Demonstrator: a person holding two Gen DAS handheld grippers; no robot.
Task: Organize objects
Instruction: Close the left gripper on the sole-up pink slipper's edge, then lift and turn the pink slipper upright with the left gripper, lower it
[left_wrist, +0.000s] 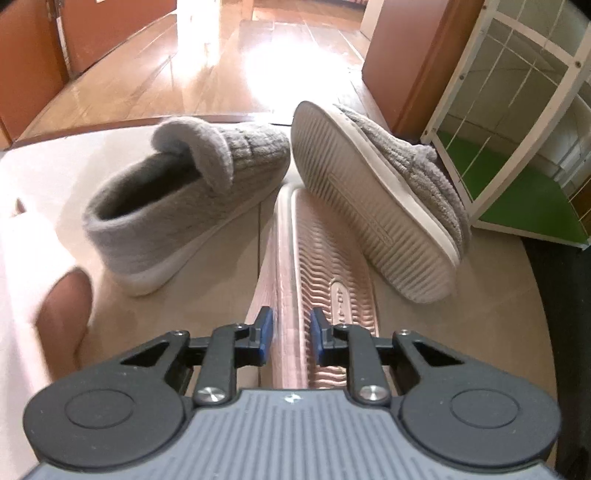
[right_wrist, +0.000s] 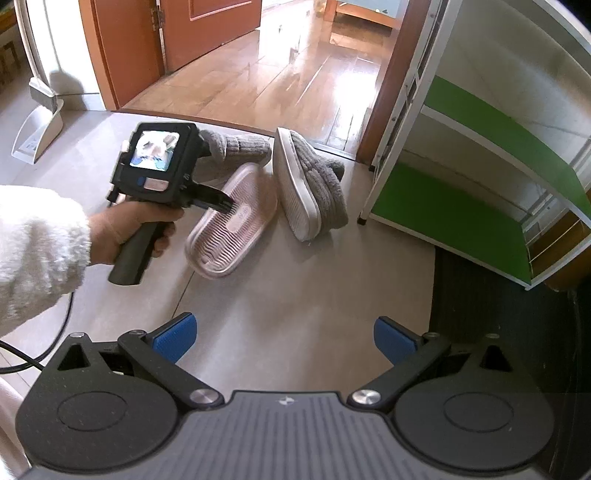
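A pink slipper (left_wrist: 332, 266) lies sole up on the tiled floor, its ribbed sole facing me. My left gripper (left_wrist: 291, 332) is shut on its near side rim, both blue pads pressing the edge. The right wrist view shows that gripper (right_wrist: 227, 206) in a hand with a white fluffy sleeve, clamped on the pink slipper (right_wrist: 229, 236). Behind it one grey knitted slipper (left_wrist: 177, 206) stands upright. A second grey slipper (left_wrist: 369, 206) lies on its side, sole toward me. My right gripper (right_wrist: 286, 338) hangs open over bare floor, well short of the slippers.
A white shoe rack with green shelves (right_wrist: 461, 214) stands to the right, beside a black ribbed mat (right_wrist: 480, 295). A white dustpan (right_wrist: 37, 136) leans at the far left. Beyond the threshold runs a glossy wooden floor (right_wrist: 277, 74) through an open door.
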